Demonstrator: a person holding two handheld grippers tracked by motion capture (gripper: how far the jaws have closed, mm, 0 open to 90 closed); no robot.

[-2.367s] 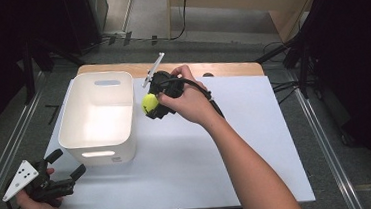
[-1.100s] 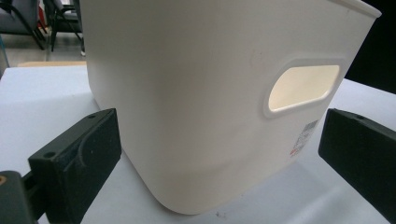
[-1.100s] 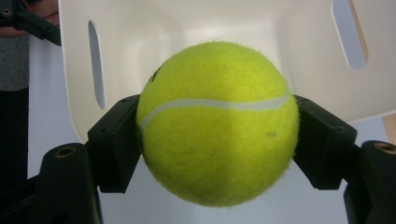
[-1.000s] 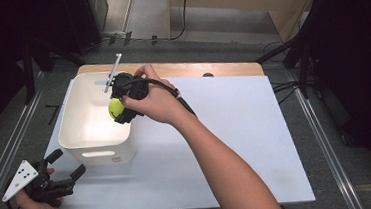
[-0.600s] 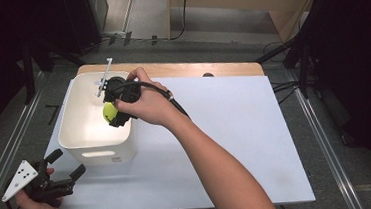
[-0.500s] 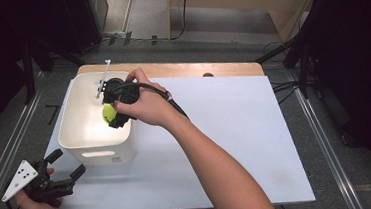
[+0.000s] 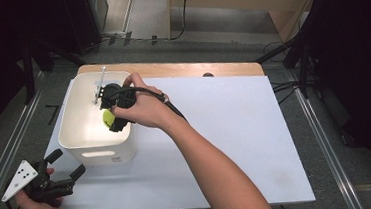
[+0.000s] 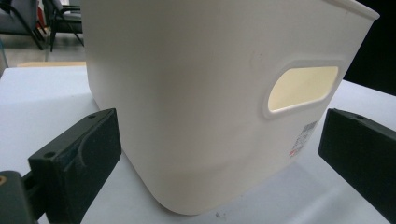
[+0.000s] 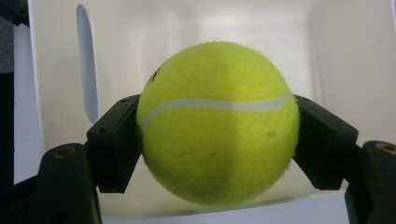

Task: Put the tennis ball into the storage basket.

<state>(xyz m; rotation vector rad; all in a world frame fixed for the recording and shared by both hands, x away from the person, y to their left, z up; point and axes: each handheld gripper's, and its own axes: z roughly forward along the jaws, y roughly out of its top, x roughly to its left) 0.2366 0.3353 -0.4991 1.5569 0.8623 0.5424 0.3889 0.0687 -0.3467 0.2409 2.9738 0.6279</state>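
While my right gripper (image 9: 217, 140) clamps the ball (image 9: 217, 122) across its middle above the bin (image 7: 71, 138), it seems light and springy (fuzzy, grippy), my left gripper (image 7: 58, 172) idling open.

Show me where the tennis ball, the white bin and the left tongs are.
tennis ball (image 9: 217, 123), right gripper view, on its front face just below the white seam.
white bin (image 8: 196, 88), left gripper view, on the outer wall beside the handle slot.
left tongs (image 7: 67, 165), high view, midway between the fingertips.
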